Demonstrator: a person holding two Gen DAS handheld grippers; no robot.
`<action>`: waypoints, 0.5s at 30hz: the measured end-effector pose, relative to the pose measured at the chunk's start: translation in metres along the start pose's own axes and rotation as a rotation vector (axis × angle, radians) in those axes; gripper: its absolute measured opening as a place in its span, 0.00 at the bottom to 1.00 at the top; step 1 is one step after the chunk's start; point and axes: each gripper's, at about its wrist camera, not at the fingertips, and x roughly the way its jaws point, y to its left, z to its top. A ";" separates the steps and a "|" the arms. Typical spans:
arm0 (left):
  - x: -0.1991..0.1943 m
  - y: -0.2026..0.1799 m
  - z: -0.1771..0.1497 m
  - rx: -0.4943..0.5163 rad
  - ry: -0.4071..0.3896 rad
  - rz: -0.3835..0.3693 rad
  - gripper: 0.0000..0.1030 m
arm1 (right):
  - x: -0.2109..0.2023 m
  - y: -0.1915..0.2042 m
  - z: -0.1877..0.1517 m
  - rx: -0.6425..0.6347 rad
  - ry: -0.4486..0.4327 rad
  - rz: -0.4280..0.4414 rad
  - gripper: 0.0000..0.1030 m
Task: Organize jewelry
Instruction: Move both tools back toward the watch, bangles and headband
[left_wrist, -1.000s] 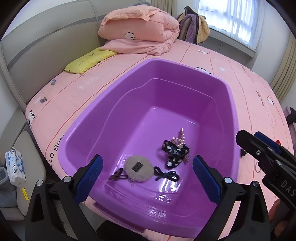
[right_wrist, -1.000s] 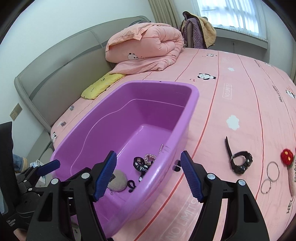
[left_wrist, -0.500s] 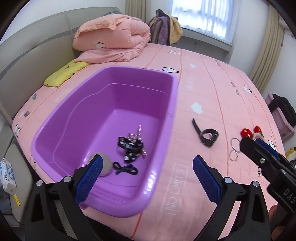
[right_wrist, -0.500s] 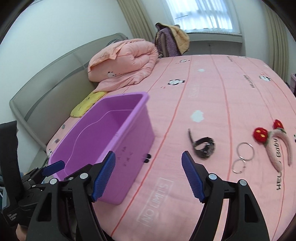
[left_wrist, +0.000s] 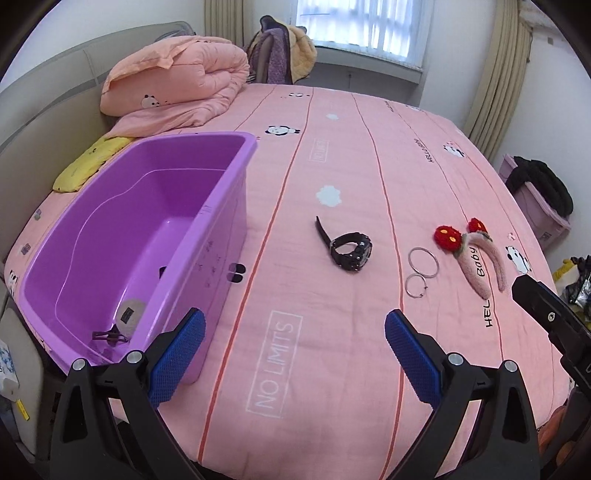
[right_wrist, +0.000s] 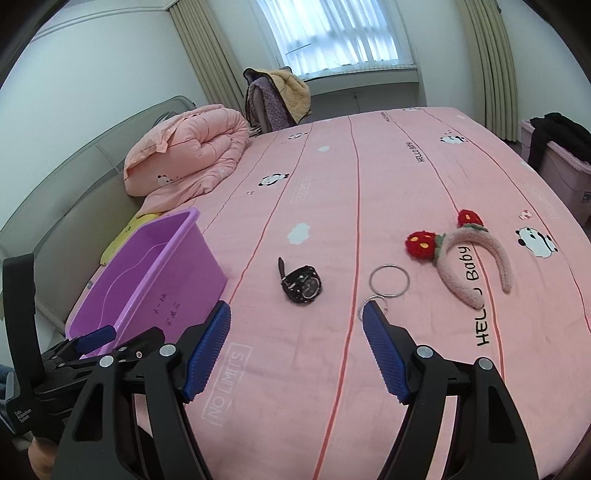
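A black watch (left_wrist: 349, 249) (right_wrist: 302, 284) lies on the pink bedspread, right of the purple tub (left_wrist: 221, 173) (right_wrist: 173, 243). Two linked metal rings (left_wrist: 423, 264) (right_wrist: 388, 280) and a pink headband with red pompoms (left_wrist: 476, 258) (right_wrist: 469, 266) lie further right. Inside the tub I see a round grey puff (left_wrist: 130, 313) and a dark hair tie (left_wrist: 109, 336). My left gripper (left_wrist: 293, 328) is open and empty, near the bed's front edge beside the tub's corner. My right gripper (right_wrist: 297, 328) is open and empty, just short of the watch, its right finger over the small ring.
A folded pink duvet (left_wrist: 177, 88) and a yellow pillow (left_wrist: 88, 162) lie near the headboard. A chair draped with clothes (right_wrist: 277, 96) stands by the window. A pink bin with dark clothes (right_wrist: 554, 151) sits beside the bed at right.
Both grippers have swung right, away from above the tub toward the bedspread; the watch, rings and headband have come into full view. Both stayed open and empty.
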 end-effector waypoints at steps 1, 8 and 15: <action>0.000 -0.007 -0.001 0.010 -0.001 -0.003 0.93 | -0.003 -0.006 -0.001 0.006 -0.002 -0.007 0.69; 0.006 -0.044 -0.006 0.060 0.004 -0.020 0.93 | -0.017 -0.046 -0.012 0.056 -0.014 -0.053 0.69; 0.016 -0.075 -0.012 0.096 0.019 -0.033 0.93 | -0.026 -0.084 -0.022 0.097 -0.021 -0.102 0.69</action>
